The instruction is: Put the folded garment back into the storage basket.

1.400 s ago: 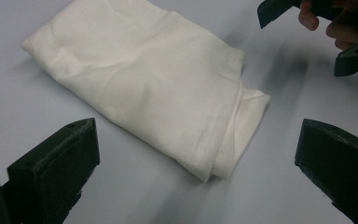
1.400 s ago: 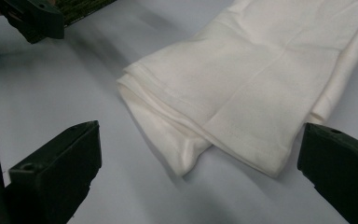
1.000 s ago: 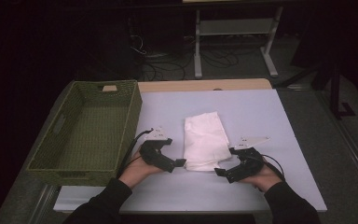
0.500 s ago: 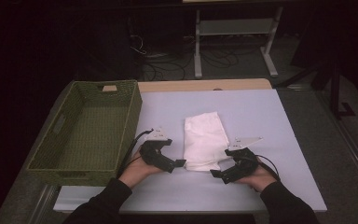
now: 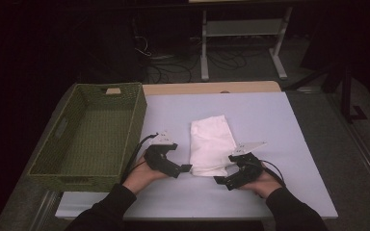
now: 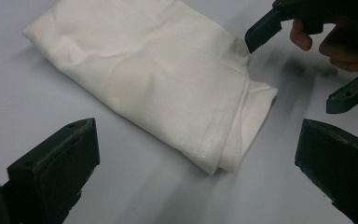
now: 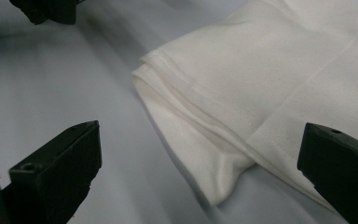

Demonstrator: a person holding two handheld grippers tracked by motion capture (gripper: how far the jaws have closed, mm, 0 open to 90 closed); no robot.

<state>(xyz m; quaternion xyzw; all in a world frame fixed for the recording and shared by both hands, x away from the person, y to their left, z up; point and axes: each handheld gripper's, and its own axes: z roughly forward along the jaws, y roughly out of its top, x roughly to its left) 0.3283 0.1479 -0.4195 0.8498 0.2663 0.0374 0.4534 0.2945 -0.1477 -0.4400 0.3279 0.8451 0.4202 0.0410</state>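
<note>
Right now I have a folded white cloth (image 5: 212,146) lying flat on the pale table (image 5: 294,125), a little toward my side of the middle. It is folded into a thick oblong of several layers, with its stacked edges and a stitched hem at the near end.

My left hand-held gripper (image 5: 185,168) sits at the cloth's near left corner, and my right hand-held gripper (image 5: 221,179) sits at its near right corner. Both are low over the table and pointed in toward that near edge.

In the left gripper view, the two black jaws stand wide apart with the cloth's near corner (image 6: 223,154) ahead of them and nothing between them. In the right gripper view, the jaws also stand wide, with the layered corner (image 7: 214,177) lying in the gap between them, untouched as far as I can see. So neither hand-held gripper holds anything yet.

A green woven basket (image 5: 139,120) stands to the left of the cloth, near it but apart, and I see nothing inside it.

As I judge it, the folding looks done, or nearly so, and the work is at the point of picking up. What is left, I think, is to close on the near edge, lift the cloth without spilling its layers, and likely carry it to the basket.
</note>
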